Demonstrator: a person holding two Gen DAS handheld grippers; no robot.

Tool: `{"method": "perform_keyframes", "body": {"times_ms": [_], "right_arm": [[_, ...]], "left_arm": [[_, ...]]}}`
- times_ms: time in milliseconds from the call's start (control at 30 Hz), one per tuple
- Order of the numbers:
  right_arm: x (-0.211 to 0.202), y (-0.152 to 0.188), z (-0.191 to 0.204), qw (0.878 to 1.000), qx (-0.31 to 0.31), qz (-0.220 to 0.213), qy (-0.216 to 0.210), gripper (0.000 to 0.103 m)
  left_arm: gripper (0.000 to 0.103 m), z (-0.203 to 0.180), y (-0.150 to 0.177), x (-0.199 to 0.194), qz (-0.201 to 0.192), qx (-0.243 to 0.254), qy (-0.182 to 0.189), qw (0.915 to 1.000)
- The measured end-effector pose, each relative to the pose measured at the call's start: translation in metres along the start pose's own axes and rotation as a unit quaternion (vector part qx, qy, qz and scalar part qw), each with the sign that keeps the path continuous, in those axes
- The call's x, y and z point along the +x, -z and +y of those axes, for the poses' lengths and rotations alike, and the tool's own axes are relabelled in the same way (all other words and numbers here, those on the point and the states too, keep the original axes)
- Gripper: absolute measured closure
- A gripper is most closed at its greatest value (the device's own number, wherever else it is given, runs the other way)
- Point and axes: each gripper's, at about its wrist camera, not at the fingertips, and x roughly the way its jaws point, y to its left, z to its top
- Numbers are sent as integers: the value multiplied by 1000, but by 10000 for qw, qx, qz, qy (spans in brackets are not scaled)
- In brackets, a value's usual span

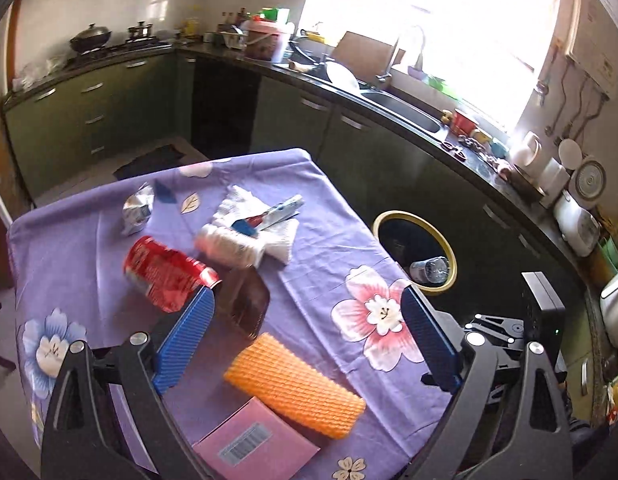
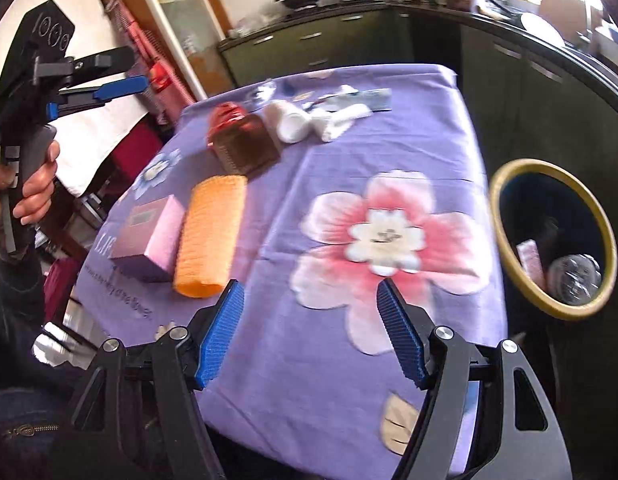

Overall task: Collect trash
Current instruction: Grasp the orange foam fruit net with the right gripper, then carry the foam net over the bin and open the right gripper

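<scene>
Trash lies on a purple flowered tablecloth (image 1: 329,240): a red can (image 1: 165,272) (image 2: 229,118), a brown clear box (image 1: 245,300), a white bottle (image 1: 229,246), an orange foam net (image 1: 297,384) (image 2: 211,232), a pink box (image 1: 257,440) (image 2: 149,236), a crumpled foil wrapper (image 1: 139,208) and a tube (image 1: 277,210) on white tissue. My left gripper (image 1: 309,292) hangs open above the foam net, gripping nothing; a hand holds it at the left (image 2: 135,68). My right gripper (image 2: 309,286) is open over the big pink flower, empty.
A dark bin with a yellow rim (image 1: 451,254) (image 2: 565,312) stands on the floor off the table's right edge, holding a plastic bottle (image 1: 429,270) (image 2: 573,276) and a pink pack (image 2: 529,256). Green kitchen cabinets and a cluttered counter run behind.
</scene>
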Motion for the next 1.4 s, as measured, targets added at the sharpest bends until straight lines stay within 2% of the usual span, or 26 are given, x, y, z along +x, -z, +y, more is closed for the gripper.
{"method": "perform_keyframes", "body": {"times_ms": [133, 267, 433, 533, 600, 667, 700, 967, 1067, 1167, 1267, 1333, 1400], "right_arm": [[40, -9, 44, 9986, -314, 218, -373, 34], [71, -14, 68, 9973, -518, 398, -338, 34], [92, -18, 80, 9965, -634, 499, -194, 34], [99, -19, 84, 9962, -675, 534, -141, 47], [99, -19, 84, 9962, -663, 526, -193, 60], [97, -21, 85, 9964, -689, 462, -179, 83], [94, -21, 84, 9967, -683, 409, -185, 88], [60, -16, 75, 9971, -586, 223, -427, 90], [35, -15, 60, 9982, -372, -2, -471, 90], [0, -19, 28, 9992, 2, -384, -71, 90], [-27, -25, -31, 9931, 644, -688, 694, 90], [-34, -27, -75, 9844, 1088, -661, 1215, 90], [-31, -30, -116, 9759, 1422, -442, 1597, 90]], "left_arm": [[13, 22, 23, -17, -171, -296, -230, 9991], [12, 29, 40, -30, -414, -347, -520, 9972], [10, 36, 54, -38, -461, -391, -563, 9966], [10, 38, 59, -37, -420, -370, -592, 9967], [10, 40, 61, -36, -396, -394, -572, 9968], [10, 40, 63, -34, -371, -413, -555, 9969], [10, 40, 63, -33, -363, -423, -538, 9970], [10, 33, 66, -34, -388, -292, -502, 9976], [10, 29, 65, -36, -403, -174, -497, 9978], [7, 25, 65, -36, -411, -66, -491, 9979], [7, 22, 66, -34, -382, -3, -457, 9982], [7, 20, 67, -31, -341, 25, -429, 9985], [7, 19, 67, -29, -308, 37, -421, 9986]]}}
